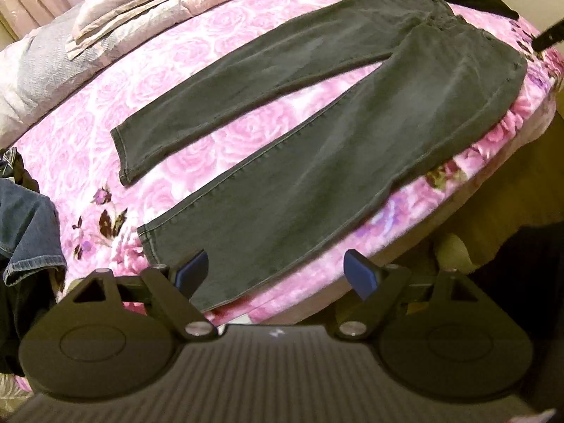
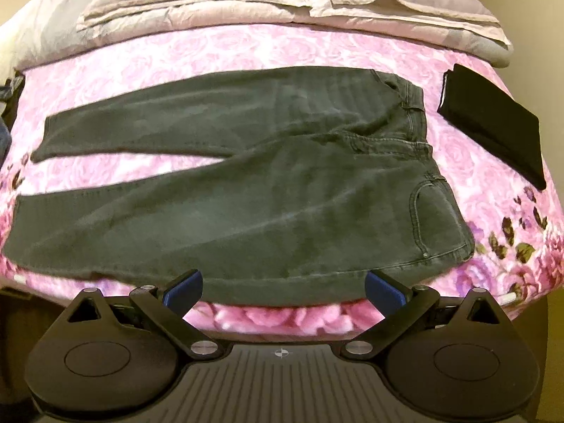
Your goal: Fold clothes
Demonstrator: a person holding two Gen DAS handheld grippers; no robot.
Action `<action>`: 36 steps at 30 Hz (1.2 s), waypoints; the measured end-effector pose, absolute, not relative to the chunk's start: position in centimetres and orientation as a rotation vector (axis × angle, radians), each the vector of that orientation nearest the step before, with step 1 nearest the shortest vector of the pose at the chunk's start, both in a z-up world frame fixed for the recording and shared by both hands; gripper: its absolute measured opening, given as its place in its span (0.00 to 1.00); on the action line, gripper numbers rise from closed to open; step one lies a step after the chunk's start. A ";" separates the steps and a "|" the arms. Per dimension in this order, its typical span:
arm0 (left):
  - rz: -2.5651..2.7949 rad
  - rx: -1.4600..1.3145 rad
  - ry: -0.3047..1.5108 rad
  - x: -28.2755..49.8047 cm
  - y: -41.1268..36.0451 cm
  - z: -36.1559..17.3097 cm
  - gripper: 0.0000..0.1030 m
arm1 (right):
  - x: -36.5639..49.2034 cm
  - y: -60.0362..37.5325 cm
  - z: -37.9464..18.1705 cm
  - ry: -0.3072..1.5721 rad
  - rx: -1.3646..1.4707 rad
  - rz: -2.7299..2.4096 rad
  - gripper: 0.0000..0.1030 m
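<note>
I see the dark grey jeans (image 2: 246, 190) spread flat and unfolded on the pink rose blanket (image 2: 246, 49), a folded black garment (image 2: 493, 123) at 2 o'clock, while my left gripper (image 1: 276, 273) and right gripper (image 2: 283, 290) stand wide, holding nothing.

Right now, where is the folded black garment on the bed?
The folded black garment lies on the pink floral blanket, at the right in the right wrist view, just beyond the waistband of the dark grey jeans, apart from them.

Dark grey jeans (image 1: 317, 134) lie flat on the pink floral bedspread (image 1: 88, 134), left hand-held gripper (image 1: 276, 271) spread wide above one hem.
</note>
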State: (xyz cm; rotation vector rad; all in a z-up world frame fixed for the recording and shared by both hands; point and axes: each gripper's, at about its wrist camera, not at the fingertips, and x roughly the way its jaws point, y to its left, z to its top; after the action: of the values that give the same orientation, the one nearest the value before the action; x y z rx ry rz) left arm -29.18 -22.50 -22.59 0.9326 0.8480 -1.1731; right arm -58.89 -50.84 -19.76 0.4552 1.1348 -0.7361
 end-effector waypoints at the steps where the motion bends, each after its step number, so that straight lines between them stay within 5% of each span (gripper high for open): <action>1: -1.168 0.931 0.849 -29.6 -22.9 -22.5 0.79 | -59.2 -51.1 -19.8 1.144 0.448 -0.726 0.98; 36: -1.195 1.105 0.832 -40.2 -32.7 -24.0 0.79 | -69.2 -60.6 -26.3 1.316 0.430 -0.565 0.98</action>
State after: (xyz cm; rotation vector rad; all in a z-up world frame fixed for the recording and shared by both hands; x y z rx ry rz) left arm -40.15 -32.72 -23.98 1.1051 0.8322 -1.1948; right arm -69.23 -60.63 -26.30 0.4302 1.3164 -0.5645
